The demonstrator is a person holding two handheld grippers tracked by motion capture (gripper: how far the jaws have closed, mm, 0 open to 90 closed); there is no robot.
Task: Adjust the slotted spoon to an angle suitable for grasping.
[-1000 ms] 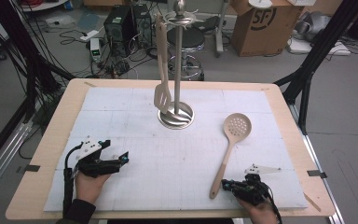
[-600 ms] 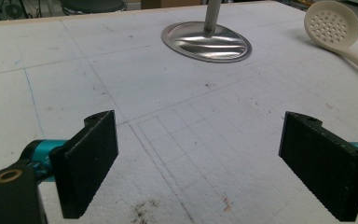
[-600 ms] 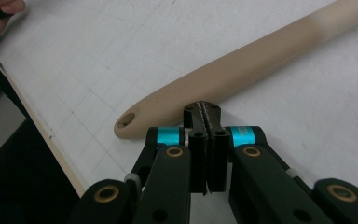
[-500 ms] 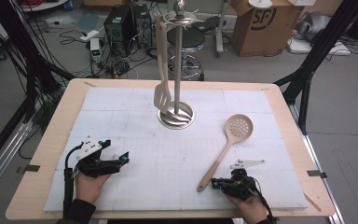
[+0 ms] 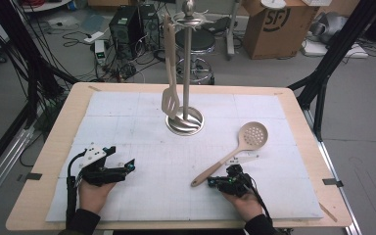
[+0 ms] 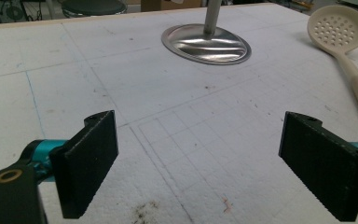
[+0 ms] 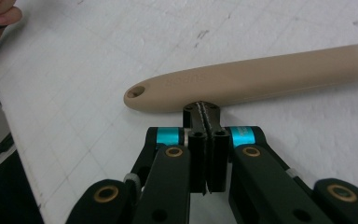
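A person is sitting at a table (image 5: 54, 161) covered by a white gridded mat, holding a two-jaw gripper in each hand.

At the left, the left gripper (image 5: 122, 170) is resting on the mat with its jaws standing wide apart and nothing between them.

In the middle, toward the far side, a metal utensil stand (image 5: 187, 58) is rising from a round, shiny base (image 6: 207, 44). A beige slotted turner (image 5: 170, 100) is hanging from a hook at its top. The base is holding nothing, and there are no bowls or boxes on the table.

Right of centre, a beige skimmer spoon (image 5: 235, 154) is lying flat and slanted, its perforated bowl (image 6: 338, 26) pointing to the far right and its handle end (image 7: 142, 95), pierced by a small hanging hole, pointing toward the person.

At the right, the right gripper (image 5: 214, 183) is sitting with its jaws pressed fully together, their tips touching the side of the handle near that end, nudging rather than gripping.

The spoon is looking light, stiff and smooth, probably plastic or silicone, so it is likely sliding easily on the mat. The best hold is probably across the narrow handle a little above the hole, leaving the hole free for a hook.
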